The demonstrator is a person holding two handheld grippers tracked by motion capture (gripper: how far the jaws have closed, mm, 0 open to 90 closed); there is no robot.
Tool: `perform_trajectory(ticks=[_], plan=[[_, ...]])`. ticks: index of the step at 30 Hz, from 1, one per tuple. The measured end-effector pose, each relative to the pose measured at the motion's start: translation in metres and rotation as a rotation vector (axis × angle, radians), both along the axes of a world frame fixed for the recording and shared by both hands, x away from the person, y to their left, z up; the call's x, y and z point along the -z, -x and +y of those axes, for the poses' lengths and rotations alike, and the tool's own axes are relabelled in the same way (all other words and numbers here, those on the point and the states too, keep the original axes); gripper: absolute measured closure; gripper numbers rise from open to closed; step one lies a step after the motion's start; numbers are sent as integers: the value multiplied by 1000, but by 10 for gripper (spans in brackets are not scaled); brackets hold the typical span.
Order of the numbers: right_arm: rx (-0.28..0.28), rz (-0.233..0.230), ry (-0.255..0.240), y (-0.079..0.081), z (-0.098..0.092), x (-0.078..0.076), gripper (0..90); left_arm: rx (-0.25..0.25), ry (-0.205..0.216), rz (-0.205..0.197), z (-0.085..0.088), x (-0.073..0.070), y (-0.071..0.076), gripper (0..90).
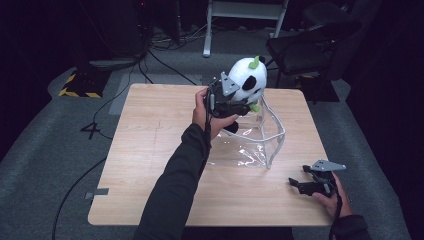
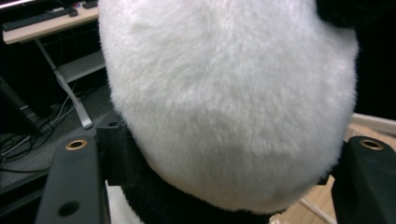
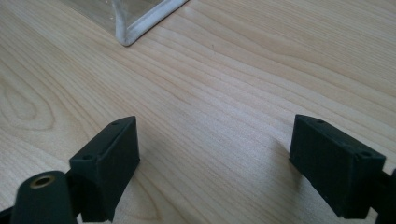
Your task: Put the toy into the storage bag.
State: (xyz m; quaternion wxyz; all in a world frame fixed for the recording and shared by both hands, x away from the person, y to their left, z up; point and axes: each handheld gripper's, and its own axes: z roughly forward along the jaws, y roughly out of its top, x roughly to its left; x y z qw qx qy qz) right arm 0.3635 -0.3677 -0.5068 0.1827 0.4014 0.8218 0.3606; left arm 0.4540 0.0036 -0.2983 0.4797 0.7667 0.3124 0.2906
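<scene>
Up above the far half of the wooden table (image 1: 150, 150), the left gripper (image 1: 235, 102) is clamped on a plush panda (image 1: 247, 80), a white toy with black patches and small green bits on its head and side. The person's left hand (image 1: 205, 116) holds this gripper raised off the tabletop, with the dark sleeve (image 1: 175, 185) reaching up from the near edge. In the left gripper view the panda's white fur (image 2: 229, 102) presses right against the camera, wedged between the two black jaws, with black fur showing at the bottom between them.

Just below and to the right of the left gripper stands a clear plastic box (image 1: 267, 135) with a pale rim, open at the top; the panda hangs over its far left corner, above the rim. Whether the toy touches the rim is hard to tell.

Down at the near right corner of the table, the right gripper (image 1: 299, 183) rests low in the person's right hand (image 1: 331, 200), well apart from the panda. Its jaws stand wide apart with nothing between them but bare wood. In the right gripper view, the near corner of the clear box (image 3: 135, 28) lies ahead of the jaws and to their left, not touching them.
</scene>
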Motion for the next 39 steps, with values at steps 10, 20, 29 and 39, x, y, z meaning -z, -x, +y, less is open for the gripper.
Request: perform_trajectory(ticks=[10,20,29,39], plan=[[0,0,0,0,0,0,158,18,-149,75,-8,-4,-7,269],[0,0,0,0,0,0,158,48,-238,116,-11,-4,-8,265],[0,0,0,0,0,0,159,57,-272,144,-14,-2,-9,256],[0,0,0,0,0,0,159,66,-294,196,-17,2,-12,241]])
